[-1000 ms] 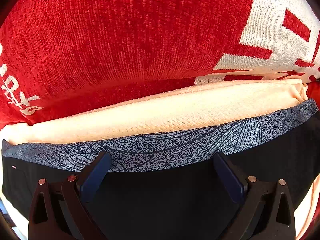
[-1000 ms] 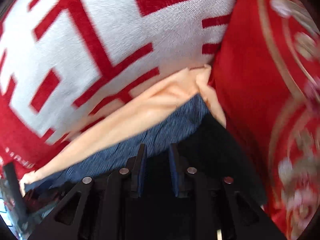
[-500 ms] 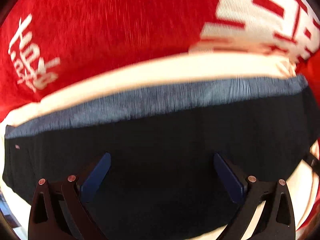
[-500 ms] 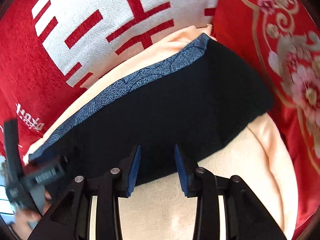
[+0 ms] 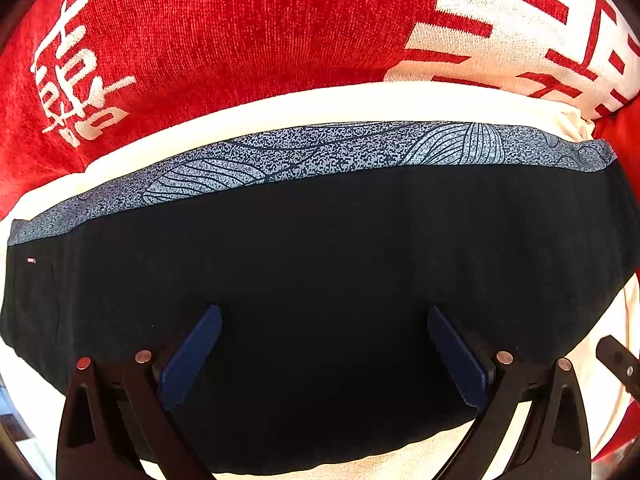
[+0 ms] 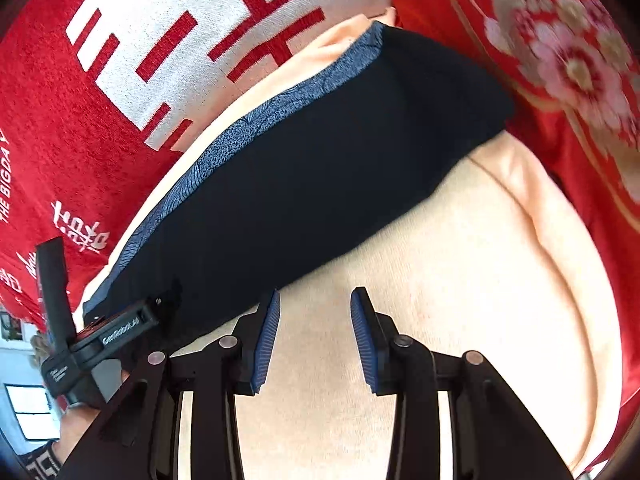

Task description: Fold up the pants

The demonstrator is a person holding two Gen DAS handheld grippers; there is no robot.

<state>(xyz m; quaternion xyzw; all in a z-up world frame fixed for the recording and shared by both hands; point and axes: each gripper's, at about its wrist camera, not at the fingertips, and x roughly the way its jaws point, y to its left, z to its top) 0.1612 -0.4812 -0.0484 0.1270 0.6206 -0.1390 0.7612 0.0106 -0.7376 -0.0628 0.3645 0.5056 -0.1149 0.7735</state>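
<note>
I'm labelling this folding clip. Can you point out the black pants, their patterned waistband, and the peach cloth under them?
Black pants (image 5: 320, 264), left wrist view, middle of the dark fabric.
Patterned waistband (image 5: 312, 152), left wrist view, speckled grey strip.
Peach cloth (image 6: 460, 280), right wrist view, bare area beside the pants.

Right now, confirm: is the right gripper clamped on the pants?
No, the right gripper has its jaws apart over bare peach cloth, beside the pants.
</note>
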